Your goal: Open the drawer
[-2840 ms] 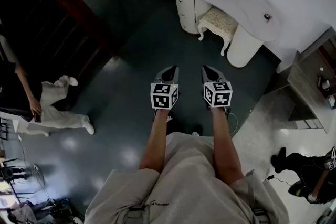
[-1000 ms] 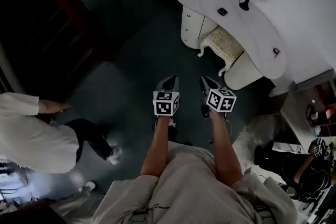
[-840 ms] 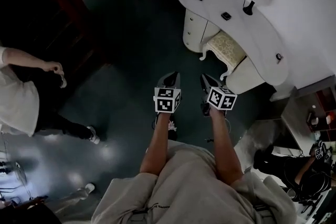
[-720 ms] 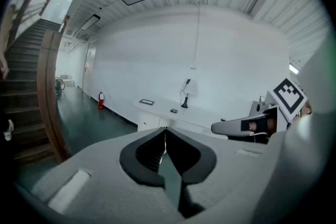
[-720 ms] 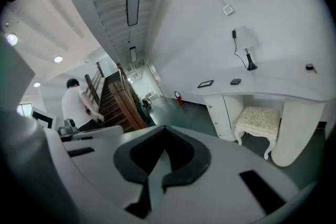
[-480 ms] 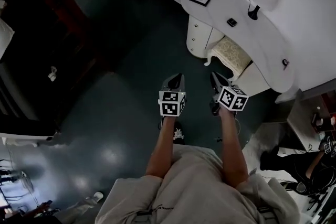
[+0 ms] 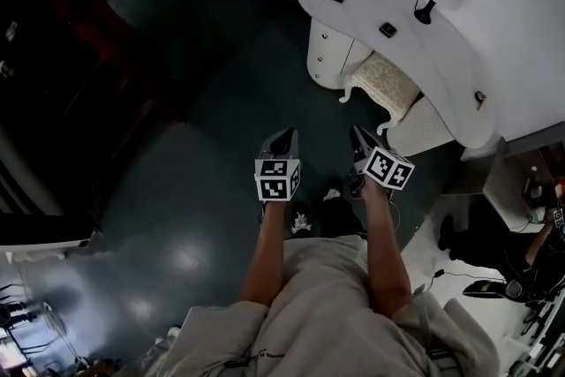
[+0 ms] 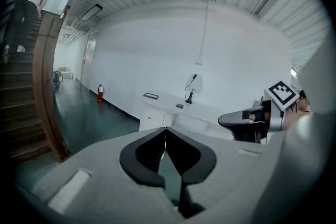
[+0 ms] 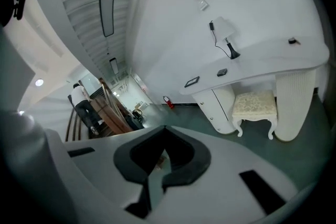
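Two grey grippers out front, side by side over the dark green floor (image 7: pixel 203 128). Left gripper (image 7: pixel 282 139) pinched fully closed, nothing between the jaws. Right gripper (image 7: pixel 360 139) closed and empty too. Well ahead, white drawer cabinet with small knobs (image 7: pixel 328 53), tucked under the left end of the curved white table (image 7: pixel 437 57), fronts flush. Just beside it, cream cushioned stool (image 7: pixel 382 84).

Loads of open floor (image 7: pixel 221 93) at 12 o'clock. The counter (image 7: pixel 397 9) and its stool (image 7: pixel 386 82) block 1 o'clock, stairs (image 8: pixel 21 113) at 10.
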